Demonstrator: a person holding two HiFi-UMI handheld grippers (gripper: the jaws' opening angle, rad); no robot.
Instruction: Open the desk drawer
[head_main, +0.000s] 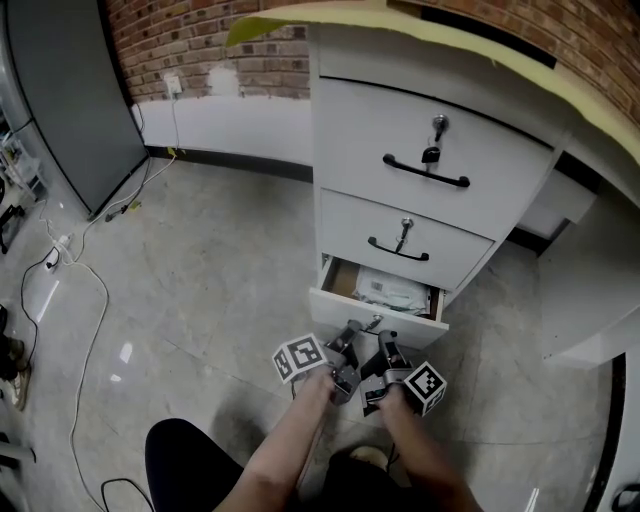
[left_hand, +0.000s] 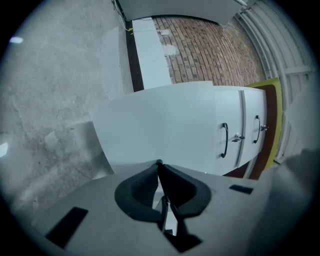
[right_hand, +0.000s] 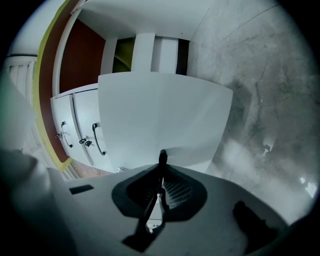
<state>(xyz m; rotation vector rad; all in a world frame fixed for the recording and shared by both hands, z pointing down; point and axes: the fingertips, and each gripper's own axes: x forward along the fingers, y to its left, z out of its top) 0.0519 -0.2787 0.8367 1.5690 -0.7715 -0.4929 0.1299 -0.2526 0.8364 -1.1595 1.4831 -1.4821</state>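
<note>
Bottom drawer (head_main: 340, 303) is sitting only partly open right in front of both grippers, so it's needing more pulling imo. Right gripper (head_main: 385, 345) is clamping the handle (right_hand: 162, 156), and left gripper (head_main: 350, 337) is looking pinched shut on it too. Inside, just past the tips, white packets (head_main: 392, 290) are lying w/ the rest hidden.

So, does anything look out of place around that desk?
The bottom drawer stands partly open, papers showing inside, while the middle drawer and top drawer are shut, keys left in their locks. Loose cables trail across the floor at left.
</note>
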